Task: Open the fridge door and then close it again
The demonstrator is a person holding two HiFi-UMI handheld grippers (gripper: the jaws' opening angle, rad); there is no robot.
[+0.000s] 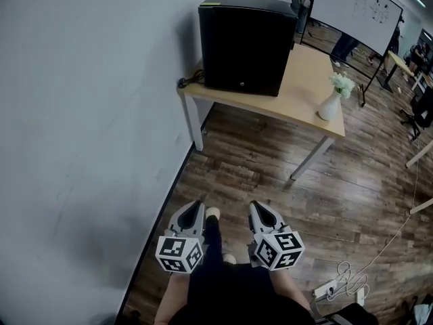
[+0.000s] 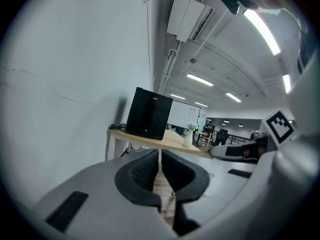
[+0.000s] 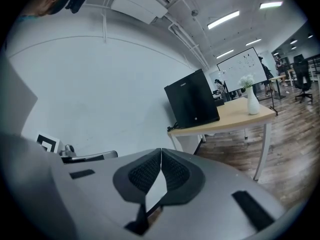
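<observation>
The black mini fridge (image 1: 243,46) stands with its door closed on a light wooden table (image 1: 304,93) against the white wall, far ahead of me. It also shows in the left gripper view as the fridge (image 2: 148,114) and in the right gripper view as the fridge (image 3: 192,104). My left gripper (image 1: 196,205) and right gripper (image 1: 257,206) hang side by side low in the head view, close to my body and well short of the table. The left gripper (image 2: 159,151) is shut with nothing held. The right gripper (image 3: 161,151) is also shut and holds nothing.
A white vase with flowers (image 1: 331,103) stands at the table's right corner. A cable (image 1: 186,81) lies at the table's left edge beside the fridge. The wall (image 1: 81,114) runs along my left. A whiteboard (image 1: 355,5) stands behind the table. A power strip with cords (image 1: 331,290) lies on the wooden floor at the right.
</observation>
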